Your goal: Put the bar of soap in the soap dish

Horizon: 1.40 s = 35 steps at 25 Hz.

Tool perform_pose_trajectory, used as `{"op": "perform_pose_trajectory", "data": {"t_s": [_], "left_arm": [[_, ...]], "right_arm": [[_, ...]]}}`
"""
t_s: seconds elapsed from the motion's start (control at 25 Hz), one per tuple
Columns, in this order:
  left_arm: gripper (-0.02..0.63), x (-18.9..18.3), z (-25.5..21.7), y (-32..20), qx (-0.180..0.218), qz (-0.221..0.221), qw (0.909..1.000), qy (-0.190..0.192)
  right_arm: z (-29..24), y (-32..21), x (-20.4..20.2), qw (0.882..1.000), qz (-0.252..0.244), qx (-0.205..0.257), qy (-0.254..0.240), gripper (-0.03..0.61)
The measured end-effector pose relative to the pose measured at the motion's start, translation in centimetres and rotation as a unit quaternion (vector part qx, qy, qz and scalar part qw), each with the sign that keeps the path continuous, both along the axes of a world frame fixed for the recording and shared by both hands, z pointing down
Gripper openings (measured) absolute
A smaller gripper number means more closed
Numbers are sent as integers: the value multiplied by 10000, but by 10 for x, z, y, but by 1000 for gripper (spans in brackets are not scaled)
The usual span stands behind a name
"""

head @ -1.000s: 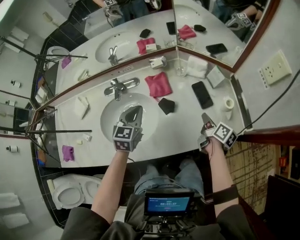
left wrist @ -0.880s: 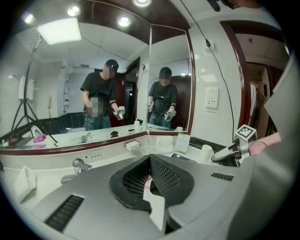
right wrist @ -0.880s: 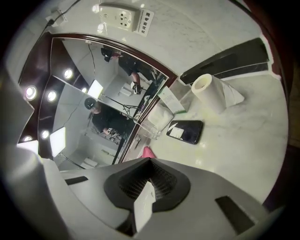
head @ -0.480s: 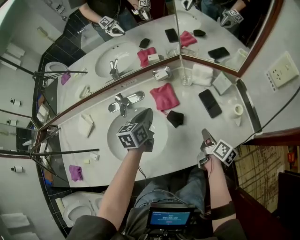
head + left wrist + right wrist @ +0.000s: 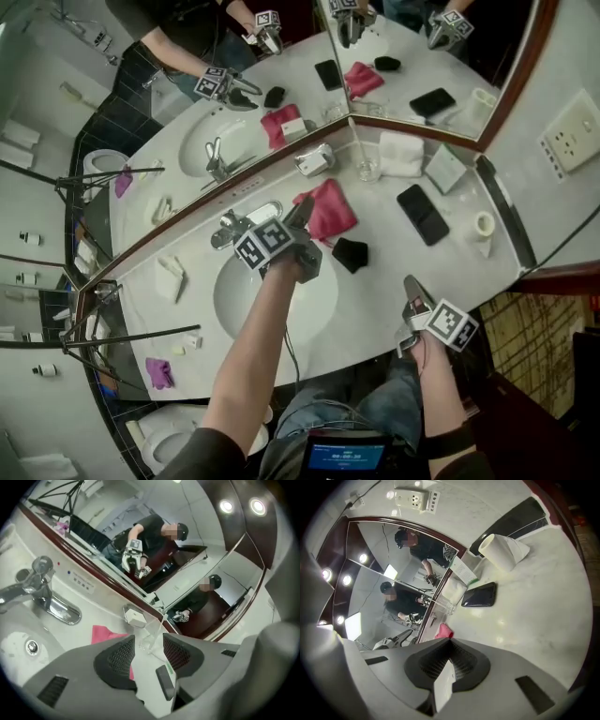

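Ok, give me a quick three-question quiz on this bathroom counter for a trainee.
1. True or false: the left claw grips the pink cloth.
2. Which claw is shut? A the left claw, B the right claw, C both.
3. What flat black device lies between the pink cloth and the toilet roll?

Key
1. False: it hangs over the pink cloth, its jaws have just been opening, and nothing is between them.
2. B.
3. The phone.
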<state>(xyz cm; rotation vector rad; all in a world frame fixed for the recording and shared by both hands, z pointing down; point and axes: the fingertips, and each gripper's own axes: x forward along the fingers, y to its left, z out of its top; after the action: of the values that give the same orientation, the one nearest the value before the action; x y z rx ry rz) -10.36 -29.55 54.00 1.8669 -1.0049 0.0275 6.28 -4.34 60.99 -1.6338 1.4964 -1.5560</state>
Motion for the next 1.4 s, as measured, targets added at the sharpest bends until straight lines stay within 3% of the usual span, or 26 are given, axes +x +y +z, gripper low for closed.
{"op": "perform_pose_trajectory", "data": {"t_s": [0.24,0.44,0.64,0.88,0.96,1.08,1.4], "left_arm": [[282,8,40,-43,-547,-577,9953,555],[305,9,66,-70,-965,-1145,9826,1103],[305,13,78,-92,-1136,-1432,9749,1271],[305,22,80,-103,-1226,-1480,9726,1309],[294,23,80,-104,-1225,-1494,9724,1306],[178,21,83,-103,-1277,-1621,9709,1213],[135,15,86,-97,-1318,-1804,9653,1349]], "right_arm": [[8,8,13,9999,-34,-27,94,17],[11,12,24,9998,-51,-76,190,17],[15,10,26,9995,-101,-131,281,17],[18,14,25,9996,-92,-172,194,17],[19,14,26,9998,-50,-162,146,17],[19,14,31,9997,-23,-160,166,17],[13,14,38,9990,-122,-174,403,17]]}}
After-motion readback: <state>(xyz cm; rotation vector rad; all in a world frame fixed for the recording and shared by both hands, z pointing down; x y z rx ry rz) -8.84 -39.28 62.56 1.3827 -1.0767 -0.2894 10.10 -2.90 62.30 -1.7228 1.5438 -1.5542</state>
